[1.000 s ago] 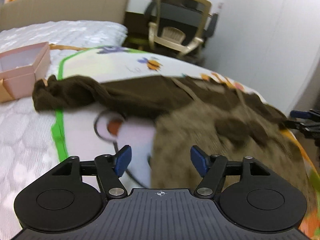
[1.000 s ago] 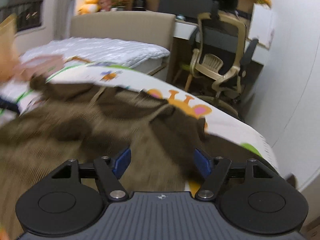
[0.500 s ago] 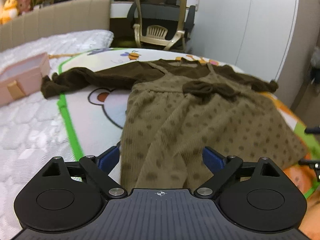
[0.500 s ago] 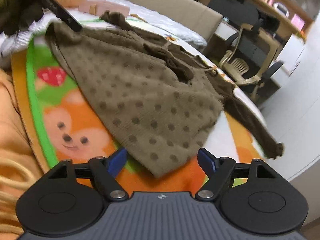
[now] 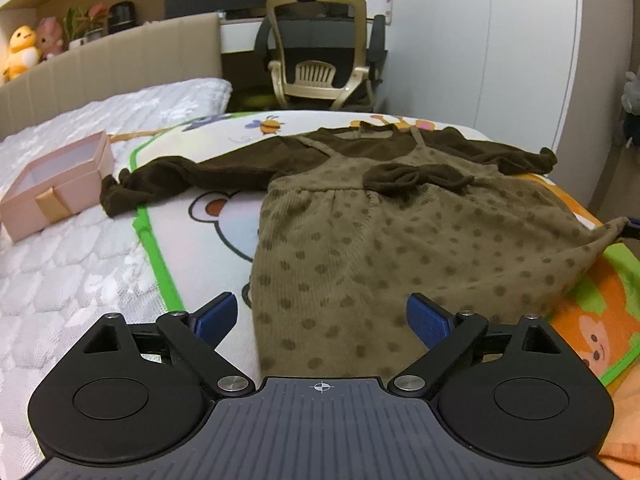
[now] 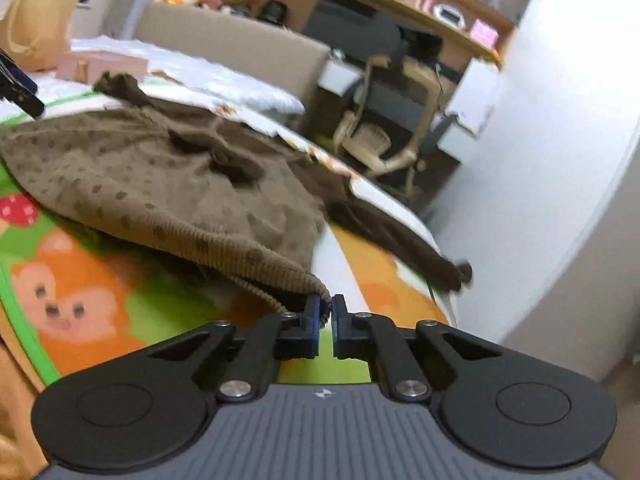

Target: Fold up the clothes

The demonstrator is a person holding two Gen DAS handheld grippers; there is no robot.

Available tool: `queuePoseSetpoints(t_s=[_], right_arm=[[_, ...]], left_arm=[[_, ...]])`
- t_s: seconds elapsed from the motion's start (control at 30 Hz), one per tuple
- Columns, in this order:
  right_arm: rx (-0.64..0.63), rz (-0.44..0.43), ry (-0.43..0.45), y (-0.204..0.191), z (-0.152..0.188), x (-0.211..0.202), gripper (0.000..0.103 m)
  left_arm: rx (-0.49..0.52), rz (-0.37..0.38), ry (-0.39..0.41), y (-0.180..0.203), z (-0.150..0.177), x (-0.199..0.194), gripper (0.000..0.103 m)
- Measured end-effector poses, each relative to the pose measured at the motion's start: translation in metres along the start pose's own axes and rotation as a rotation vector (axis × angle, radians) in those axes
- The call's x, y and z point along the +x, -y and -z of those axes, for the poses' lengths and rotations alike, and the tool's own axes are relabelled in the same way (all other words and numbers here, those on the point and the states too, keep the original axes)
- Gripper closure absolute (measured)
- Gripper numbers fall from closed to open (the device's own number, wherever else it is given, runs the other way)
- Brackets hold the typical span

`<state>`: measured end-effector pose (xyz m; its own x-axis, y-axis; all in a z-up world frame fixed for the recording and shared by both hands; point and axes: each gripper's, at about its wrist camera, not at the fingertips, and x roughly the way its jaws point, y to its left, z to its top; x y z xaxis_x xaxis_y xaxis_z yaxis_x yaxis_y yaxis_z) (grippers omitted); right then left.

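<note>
A small brown dress (image 5: 384,248) with a dotted tan skirt, dark sleeves and a dark bow lies spread face up on a cartoon-print play mat (image 5: 224,220) on the bed. My left gripper (image 5: 322,316) is open and empty, just above the skirt's near hem at its left side. In the right wrist view the dress (image 6: 168,184) lies to the left, and my right gripper (image 6: 326,308) is shut on the skirt's right hem corner (image 6: 304,280), lifting it slightly off the mat (image 6: 100,292).
A pink gift box (image 5: 56,184) sits on the white mattress (image 5: 60,280) left of the mat. An office chair (image 5: 320,60) and desk stand past the bed's far end. A white wall (image 6: 560,180) is on the right. A beige bag (image 6: 36,16) stands at the far left.
The dress has been laid out flat and both grippers pulled back to the hem. My right gripper has closed on the skirt's right hem corner. The left gripper stays open.
</note>
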<state>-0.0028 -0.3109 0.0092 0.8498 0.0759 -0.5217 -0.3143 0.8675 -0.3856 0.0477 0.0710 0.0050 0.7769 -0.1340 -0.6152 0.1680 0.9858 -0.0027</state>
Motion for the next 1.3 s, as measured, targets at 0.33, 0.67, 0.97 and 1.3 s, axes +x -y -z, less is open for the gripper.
queuePoseSetpoints(t_s=[0.33, 0.67, 0.97, 1.3], right_arm=[[0.022, -0.13, 0.081, 0.017, -0.007, -0.012, 0.045], [0.416, -0.468, 0.146, 0.029, -0.121, 0.109, 0.0], [0.444, -0.385, -0.024, -0.015, -0.12, 0.202, 0.0], [0.516, -0.465, -0.071, -0.003, -0.109, 0.214, 0.0]], left_arm=[[-0.132, 0.074, -0.018, -0.015, -0.015, 0.023, 0.007], [-0.377, 0.164, 0.014, -0.022, -0.077, 0.106, 0.005], [-0.665, -0.207, 0.108, -0.107, -0.101, 0.142, 0.005], [-0.729, -0.395, 0.052, -0.156, -0.122, 0.206, 0.067]])
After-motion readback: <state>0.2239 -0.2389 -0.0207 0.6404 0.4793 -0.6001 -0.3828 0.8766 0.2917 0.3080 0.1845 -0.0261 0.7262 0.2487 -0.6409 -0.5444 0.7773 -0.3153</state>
